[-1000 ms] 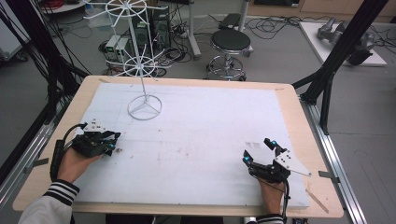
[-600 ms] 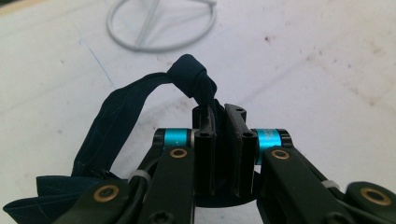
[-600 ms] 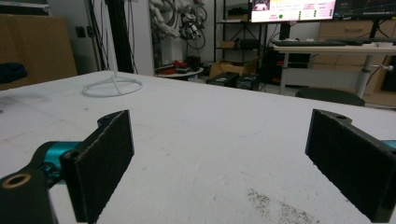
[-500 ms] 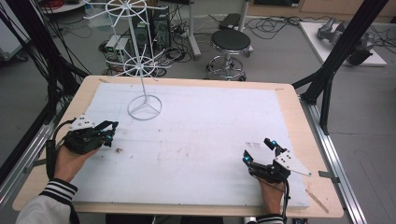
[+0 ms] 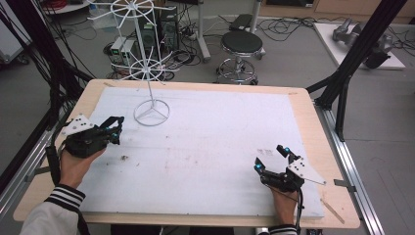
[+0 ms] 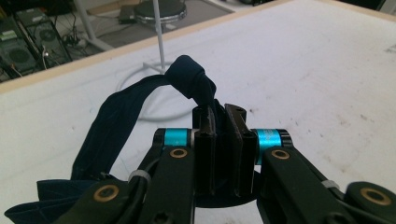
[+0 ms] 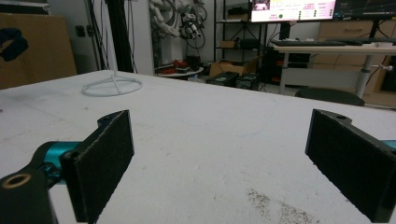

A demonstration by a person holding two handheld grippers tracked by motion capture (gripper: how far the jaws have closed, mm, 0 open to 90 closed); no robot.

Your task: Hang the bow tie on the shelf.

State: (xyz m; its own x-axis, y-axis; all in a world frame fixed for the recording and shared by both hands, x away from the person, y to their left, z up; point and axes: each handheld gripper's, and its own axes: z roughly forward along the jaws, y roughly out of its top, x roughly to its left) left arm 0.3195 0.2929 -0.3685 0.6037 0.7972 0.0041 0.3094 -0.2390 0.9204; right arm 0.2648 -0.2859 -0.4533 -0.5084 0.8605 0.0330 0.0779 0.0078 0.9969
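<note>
My left hand-held gripper (image 6: 219,116) is clamped on one dark blue strap (image 6: 116,116), lifted above the left side of the tabletop (image 5: 220,137) near the white wire stand (image 5: 150,111). Its knot sits just past the jaw tips; its far end is cut off at the frame edge. My right hand-held gripper (image 7: 219,158) rests with jaws wide apart, holding nothing. I count two grippers, one strap, one stand.

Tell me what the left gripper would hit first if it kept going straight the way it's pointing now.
Probably the white wire stand. The left gripper, shut on a dark blue strap, points across the white pad toward the stand's ring base; depth is hard to judge, so it might pass just beside the pole.
</note>
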